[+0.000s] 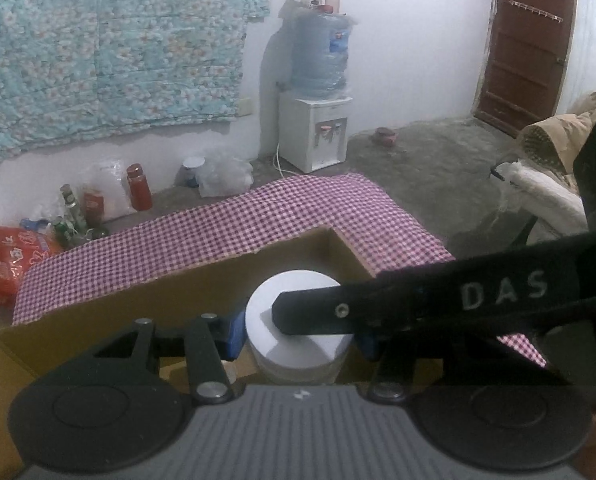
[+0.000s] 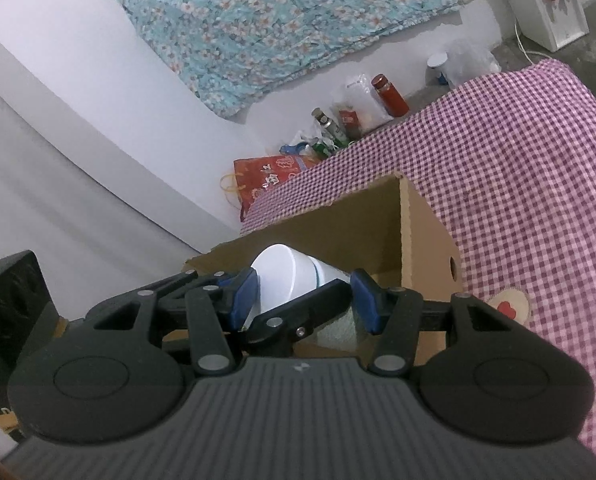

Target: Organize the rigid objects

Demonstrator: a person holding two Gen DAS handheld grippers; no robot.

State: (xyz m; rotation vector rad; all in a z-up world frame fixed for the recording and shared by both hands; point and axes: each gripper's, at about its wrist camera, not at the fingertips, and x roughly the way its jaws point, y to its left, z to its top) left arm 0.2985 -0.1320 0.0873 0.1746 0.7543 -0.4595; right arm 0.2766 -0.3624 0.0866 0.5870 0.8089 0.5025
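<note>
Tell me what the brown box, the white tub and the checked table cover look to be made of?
The box looks like plain corrugated cardboard: matte brown, with raw cut edges and a punched hole. The white tub seems to be smooth plastic with a soft sheen, though glazed ceramic can't be ruled out. The checked cover looks like woven cotton-type cloth: it drapes and wrinkles over the table's edge.

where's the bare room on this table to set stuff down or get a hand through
The checkered cloth lies bare beyond and to the right of the cardboard box, out to the table's far edge. The box's near right corner is crowded: both tools meet there around the white container. The floor beyond the table's left end is cluttered with bottles and bags.
</note>
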